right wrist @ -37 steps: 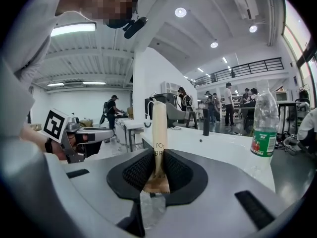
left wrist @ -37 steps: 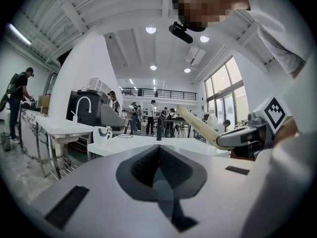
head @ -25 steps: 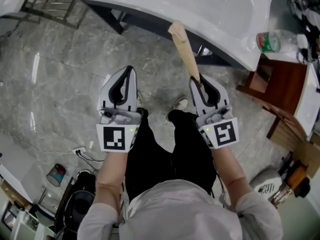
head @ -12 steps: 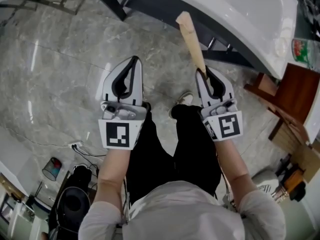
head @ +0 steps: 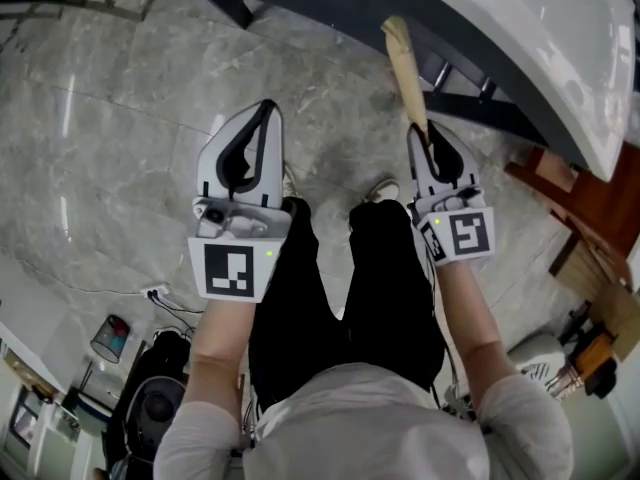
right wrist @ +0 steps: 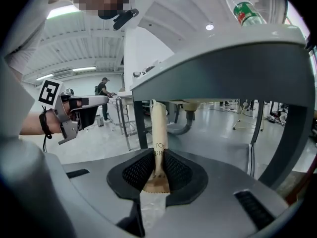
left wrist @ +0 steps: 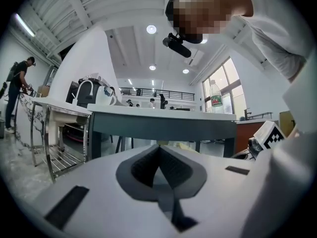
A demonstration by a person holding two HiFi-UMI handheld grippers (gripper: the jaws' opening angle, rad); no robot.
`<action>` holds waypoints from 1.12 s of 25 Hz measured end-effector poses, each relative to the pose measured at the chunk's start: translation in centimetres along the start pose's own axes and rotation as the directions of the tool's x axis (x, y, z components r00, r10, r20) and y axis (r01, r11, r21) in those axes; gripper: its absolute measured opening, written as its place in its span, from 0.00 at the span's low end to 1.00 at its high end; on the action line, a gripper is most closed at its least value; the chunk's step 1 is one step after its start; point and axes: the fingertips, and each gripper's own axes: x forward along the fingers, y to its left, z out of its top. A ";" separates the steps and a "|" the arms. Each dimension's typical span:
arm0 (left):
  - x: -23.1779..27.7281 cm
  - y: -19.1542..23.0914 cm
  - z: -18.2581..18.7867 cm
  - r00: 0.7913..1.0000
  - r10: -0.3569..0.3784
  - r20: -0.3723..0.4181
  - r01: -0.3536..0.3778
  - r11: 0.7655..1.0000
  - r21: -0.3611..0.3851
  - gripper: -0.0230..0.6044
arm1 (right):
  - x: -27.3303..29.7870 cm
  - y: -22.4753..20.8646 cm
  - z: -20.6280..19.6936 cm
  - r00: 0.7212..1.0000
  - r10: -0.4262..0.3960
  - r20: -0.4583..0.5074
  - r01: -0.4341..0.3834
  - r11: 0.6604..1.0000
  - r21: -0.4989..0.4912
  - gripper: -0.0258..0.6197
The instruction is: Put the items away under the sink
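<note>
While a grey marble floor (head: pixel 120 118) spreads beneath the white sink (head: pixel 540 38), the right tongs (head: pixel 430 136) clamp a paper-wrapped stick (head: pixel 408 73); the left tongs (head: pixel 264 113) sit closed, empty.

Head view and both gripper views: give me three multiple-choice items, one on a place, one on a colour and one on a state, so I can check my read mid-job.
1. Where does the paper packet in the right gripper point?
A. straight down
B. toward the underside of the sink
C. sideways to the left

2. What colour is the packet?
A. green
B. white
C. tan

3. How do the left gripper's fingers stand?
A. together, nothing between them
B. wide apart
C. closed on a second packet

Key:
1 B, its tip reaches up beneath the sink's edge.
2 C, the wrap is brown paper.
3 A, the pads meet with no gap in the left gripper view.
</note>
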 end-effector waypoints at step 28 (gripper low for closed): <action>7.9 -0.2 -8.6 0.999 -0.053 0.009 0.052 0.999 0.013 0.04 | 12.3 -10.4 -6.0 0.988 -0.151 0.035 0.150 0.988 0.040 0.17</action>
